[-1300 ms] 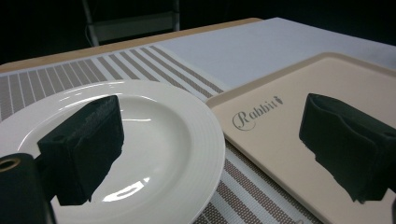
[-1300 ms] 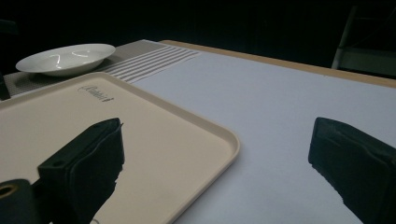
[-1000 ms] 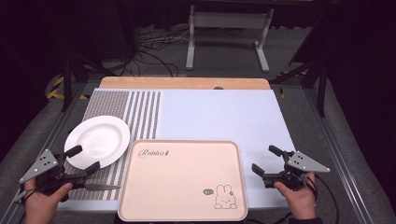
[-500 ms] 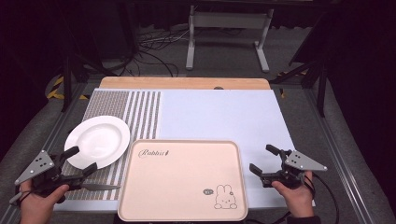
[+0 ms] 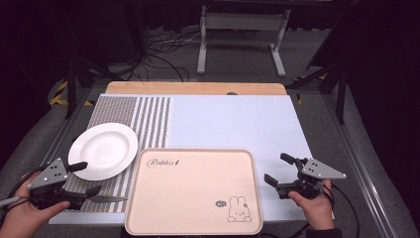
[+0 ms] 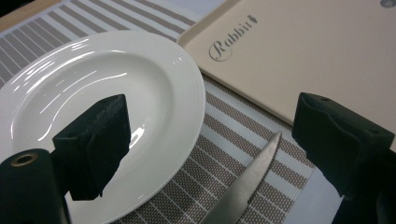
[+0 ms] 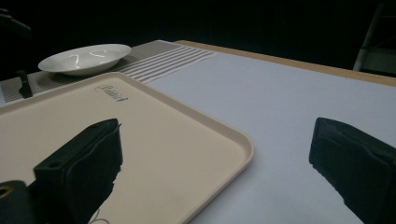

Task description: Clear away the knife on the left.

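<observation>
A white plate (image 5: 103, 150) rests on the striped mat (image 5: 130, 116) at the left. Beside it lies a beige tray (image 5: 195, 191) with a rabbit drawing. A knife (image 5: 108, 199) lies on the mat by the tray's left edge. My left gripper (image 5: 85, 178) hovers over the plate's near rim, and its jaws have just been closing a little. They still stand wide, with the knife blade (image 6: 247, 186) on the mat between them, untouched. The plate (image 6: 93, 107) lies behind one of the left gripper's (image 6: 212, 109) jaws. My right gripper (image 5: 279, 168) is open beside the tray's right edge.
A pale blue cloth (image 5: 233, 124) covers the table beyond the tray (image 7: 154, 135). A wooden strip (image 5: 195, 88) runs along the far edge. Beyond it, a metal stand (image 5: 240, 39) and cables lie on the dark floor.
My left gripper has drifted slightly toward the near edge. The knife, plate, tray and right gripper have kept their places.
</observation>
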Demonstrator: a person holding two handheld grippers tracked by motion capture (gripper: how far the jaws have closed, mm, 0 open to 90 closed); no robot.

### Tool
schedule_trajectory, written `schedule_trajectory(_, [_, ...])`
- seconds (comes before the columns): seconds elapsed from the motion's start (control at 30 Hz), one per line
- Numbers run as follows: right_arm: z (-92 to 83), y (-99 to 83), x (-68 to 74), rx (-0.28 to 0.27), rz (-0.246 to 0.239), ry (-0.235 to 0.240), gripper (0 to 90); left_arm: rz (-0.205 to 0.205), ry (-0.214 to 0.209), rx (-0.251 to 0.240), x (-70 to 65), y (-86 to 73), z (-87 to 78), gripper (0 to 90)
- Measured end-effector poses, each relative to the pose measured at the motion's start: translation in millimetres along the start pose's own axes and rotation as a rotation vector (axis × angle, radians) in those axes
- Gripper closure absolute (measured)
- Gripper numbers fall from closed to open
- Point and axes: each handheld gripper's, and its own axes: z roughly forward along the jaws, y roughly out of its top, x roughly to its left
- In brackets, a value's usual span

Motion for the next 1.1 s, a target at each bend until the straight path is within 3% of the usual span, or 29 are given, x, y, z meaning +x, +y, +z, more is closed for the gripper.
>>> schedule_trajectory(0.07, [-0.1, 0.0, 0.0, 0.000, 0.002, 0.000, 3.3, 0.005, -0.005, 0.017, -0.1, 0.6, 0.0, 12.3])
schedule_trajectory(0.23, [1.2, 0.0, 0.3, 0.003, 0.005, 0.006, 3.4, 0.065, -0.032, 0.128, 0.6, 3.2, 2.7, 11.9])
schedule_trajectory(0.5, [0.7, 0.9, 0.8, -0.006, 0.014, 0.026, 3.5, 0.102, -0.061, 0.210, 1.9, 0.4, 8.3, 12.7])
schedule_trajectory(0.63, [0.8, 1.0, 1.0, -0.007, 0.009, 0.029, 3.5, 0.129, -0.073, 0.275, 2.8, -1.2, 10.0, 13.7])
schedule_trajectory(0.87, [1.6, 1.9, 1.1, -0.021, 0.011, 0.057, 3.2, 0.198, -0.107, 0.422, 7.3, -4.8, 11.2, 17.2])
schedule_trajectory(1.07, [2.1, 1.8, 2.1, -0.012, 0.004, 0.068, 3.2, 0.242, -0.123, 0.504, 12.2, -6.3, 13.6, 21.8])
schedule_trajectory(1.1, [2.2, 1.8, 2.4, -0.011, 0.003, 0.071, 3.1, 0.250, -0.134, 0.549, 13.1, -6.2, 14.7, 22.5])
